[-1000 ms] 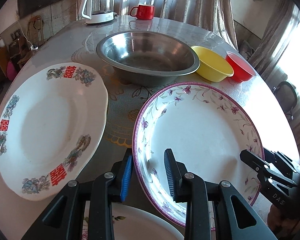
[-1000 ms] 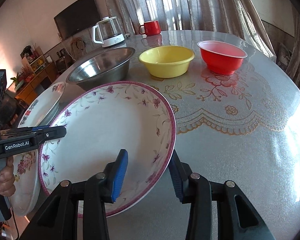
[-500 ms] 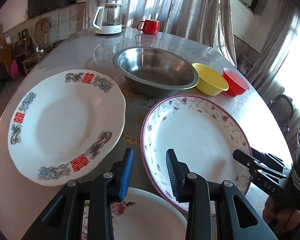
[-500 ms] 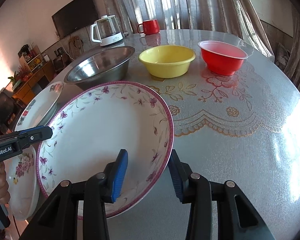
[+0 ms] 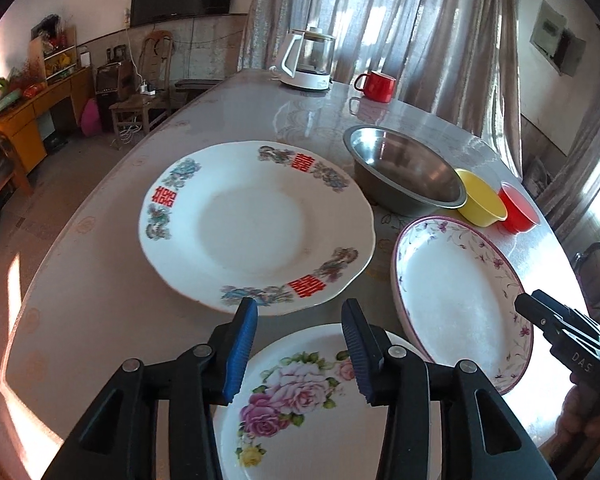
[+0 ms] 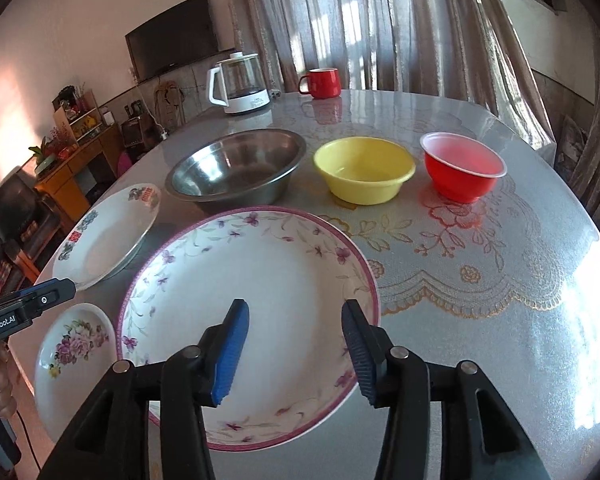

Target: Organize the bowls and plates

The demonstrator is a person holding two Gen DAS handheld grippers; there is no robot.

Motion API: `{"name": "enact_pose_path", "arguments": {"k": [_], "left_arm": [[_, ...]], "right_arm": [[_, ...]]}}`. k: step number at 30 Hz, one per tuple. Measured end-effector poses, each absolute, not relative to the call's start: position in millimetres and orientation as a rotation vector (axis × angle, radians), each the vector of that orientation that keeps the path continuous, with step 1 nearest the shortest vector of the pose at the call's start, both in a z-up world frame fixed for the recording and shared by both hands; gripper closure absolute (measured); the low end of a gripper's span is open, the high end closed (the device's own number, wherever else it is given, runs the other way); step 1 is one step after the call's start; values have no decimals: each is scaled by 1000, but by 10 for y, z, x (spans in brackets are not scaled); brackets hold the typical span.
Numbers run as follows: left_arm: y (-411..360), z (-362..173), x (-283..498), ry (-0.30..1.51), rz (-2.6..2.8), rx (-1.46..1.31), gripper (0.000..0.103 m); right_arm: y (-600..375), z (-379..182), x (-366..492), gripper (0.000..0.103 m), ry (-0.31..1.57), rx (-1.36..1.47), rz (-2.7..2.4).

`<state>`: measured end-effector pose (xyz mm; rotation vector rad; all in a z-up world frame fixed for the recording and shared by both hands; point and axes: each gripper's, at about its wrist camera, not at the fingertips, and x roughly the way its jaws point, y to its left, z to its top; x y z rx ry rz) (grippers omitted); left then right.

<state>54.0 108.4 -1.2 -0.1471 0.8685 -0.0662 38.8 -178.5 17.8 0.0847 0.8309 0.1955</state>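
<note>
Glossy round worktop (image 6: 480, 320), slick. Left claw (image 5: 298, 354) opening, nothing gripped, over rose plate (image 5: 296, 408) at 6 o'clock edge. Right claw (image 6: 294, 354) opening, released, over purple-rim plate (image 6: 252, 300). Bowls at 12 o'clock. Risk judged: plate nudged off edge, rim chipped if stacked askew.

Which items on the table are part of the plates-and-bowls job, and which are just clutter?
Job: red-character plate, purple-rimmed plate, rose plate, steel bowl, yellow bowl, red bowl.

Clutter: kettle, red mug.
</note>
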Motion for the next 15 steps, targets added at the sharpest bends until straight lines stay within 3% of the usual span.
{"name": "enact_pose_path", "arguments": {"k": [4, 15], "left_arm": [[1165, -14, 430, 838, -21, -122, 52], [1355, -62, 335, 842, 48, -129, 48]], "right_arm": [[-1605, 163, 393, 52, 845, 60, 243], [-1205, 188, 499, 51, 879, 67, 410]]}}
